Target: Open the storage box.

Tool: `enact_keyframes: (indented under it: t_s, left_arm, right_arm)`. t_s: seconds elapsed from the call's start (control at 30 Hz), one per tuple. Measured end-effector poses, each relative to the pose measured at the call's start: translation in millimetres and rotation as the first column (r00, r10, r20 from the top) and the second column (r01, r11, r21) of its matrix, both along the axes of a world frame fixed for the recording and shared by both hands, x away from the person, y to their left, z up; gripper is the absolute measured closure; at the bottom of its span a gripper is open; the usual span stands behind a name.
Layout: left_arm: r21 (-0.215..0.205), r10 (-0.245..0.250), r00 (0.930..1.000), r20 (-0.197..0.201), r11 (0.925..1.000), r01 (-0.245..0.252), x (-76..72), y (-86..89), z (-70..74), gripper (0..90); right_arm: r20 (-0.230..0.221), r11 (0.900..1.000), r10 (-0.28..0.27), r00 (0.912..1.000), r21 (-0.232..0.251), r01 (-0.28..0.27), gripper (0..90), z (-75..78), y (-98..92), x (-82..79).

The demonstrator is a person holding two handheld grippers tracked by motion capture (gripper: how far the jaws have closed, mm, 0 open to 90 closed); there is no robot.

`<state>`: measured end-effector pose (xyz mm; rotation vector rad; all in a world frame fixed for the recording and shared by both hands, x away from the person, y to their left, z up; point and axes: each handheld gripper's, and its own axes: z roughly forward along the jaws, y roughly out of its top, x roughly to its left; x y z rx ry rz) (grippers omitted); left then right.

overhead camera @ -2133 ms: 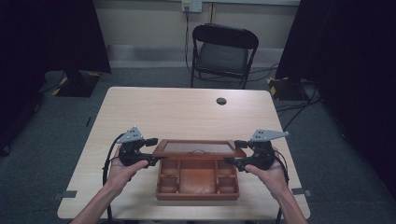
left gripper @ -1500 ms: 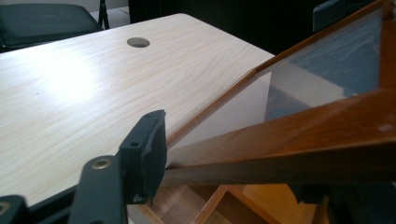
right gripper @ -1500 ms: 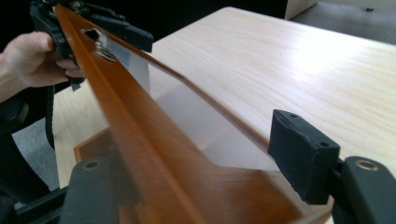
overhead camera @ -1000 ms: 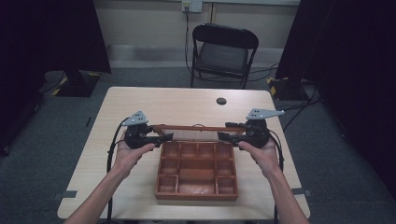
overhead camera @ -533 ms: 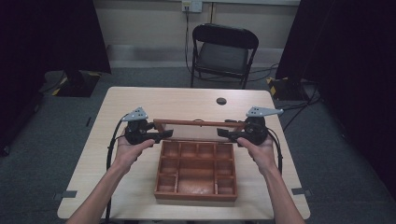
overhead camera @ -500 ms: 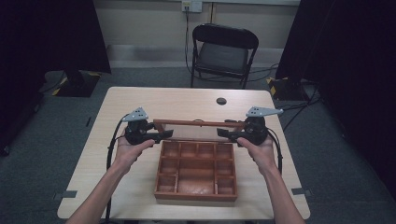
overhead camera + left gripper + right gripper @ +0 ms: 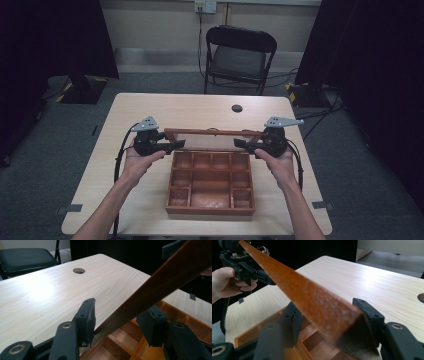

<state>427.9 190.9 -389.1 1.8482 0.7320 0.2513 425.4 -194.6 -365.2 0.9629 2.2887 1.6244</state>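
1. My left gripper (image 7: 172, 145) sits at about 9 o'clock of the table's (image 7: 150, 107) centre. In the left gripper view its jaws stand either side of the lid's (image 7: 214, 132) left end. The near jaw touches the wood, while the other stands slightly off it, so I cannot tell if the grip is fully closed.
2. My right gripper (image 7: 245, 144) is at about 3 o'clock. In the right gripper view its jaws bracket the lid's right end with a wide spread. The lid's blurred end hides the contact, so I cannot tell whether it is clamped.
3. The lid spans between both grippers, raised above the table. In the high view it appears edge-on as a thin brown bar over the far rim of the box (image 7: 210, 207).
4. The wooden box lies open on the table, toward 6 o'clock from the lid, its compartments showing.
5. A round hole (image 7: 237, 108) is in the tabletop at about 12 o'clock, beyond the lid.
6. A black folding chair (image 7: 239, 55) stands past the table's far edge, also toward 12 o'clock.
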Motion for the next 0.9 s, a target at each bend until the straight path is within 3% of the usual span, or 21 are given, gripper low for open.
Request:
enact_keyframes:
  t_s: [0.37,0.9]
  left_arm:
    - [-0.019,0.026,0.9984,-0.05,0.9994,-0.027,7.0,4.1,-12.9,48.5]
    - [0.001,0.037,0.9973,-0.063,0.9993,-0.037,12.9,5.7,-24.9,51.4]
  right_arm:
    - [0.017,1.0,-0.015,0.9997,0.026,0.014,41.8,-3.9,-1.9,2.3]
    - [0.015,0.999,-0.036,0.9992,0.016,0.036,41.9,-11.0,-1.9,6.2]
